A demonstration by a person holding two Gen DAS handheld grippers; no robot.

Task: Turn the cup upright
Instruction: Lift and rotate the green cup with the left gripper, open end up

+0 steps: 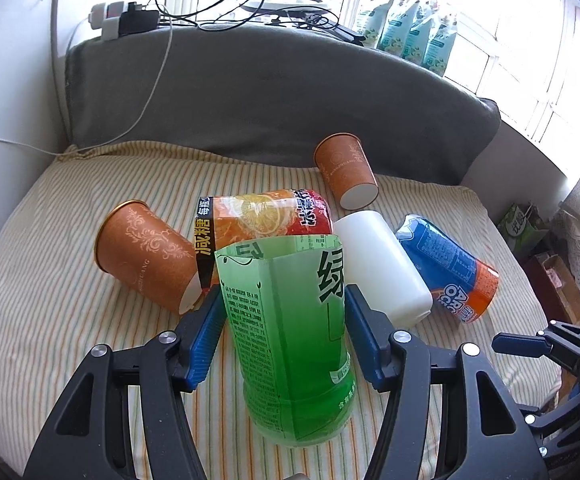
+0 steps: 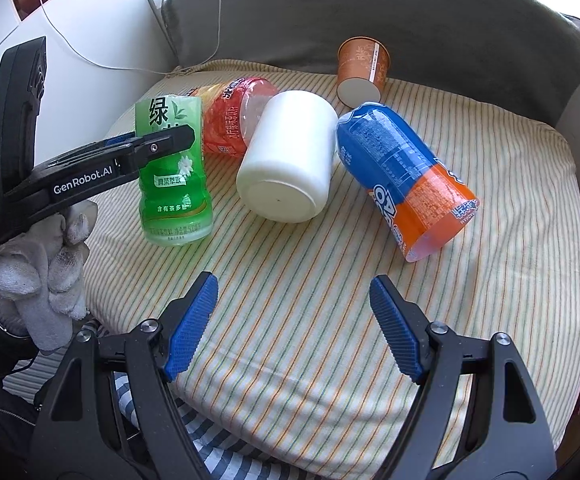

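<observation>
The green cup (image 1: 290,336) is held upright by the left gripper (image 1: 285,320) near the cushion's (image 2: 490,280) left edge. The right gripper (image 2: 294,320) is spread wide, nothing held.

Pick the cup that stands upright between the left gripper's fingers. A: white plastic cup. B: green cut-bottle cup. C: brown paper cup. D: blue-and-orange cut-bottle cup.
B: the green cut-bottle cup stands open end up between the left gripper pads; the other cups lie tipped on the striped cushion.
</observation>
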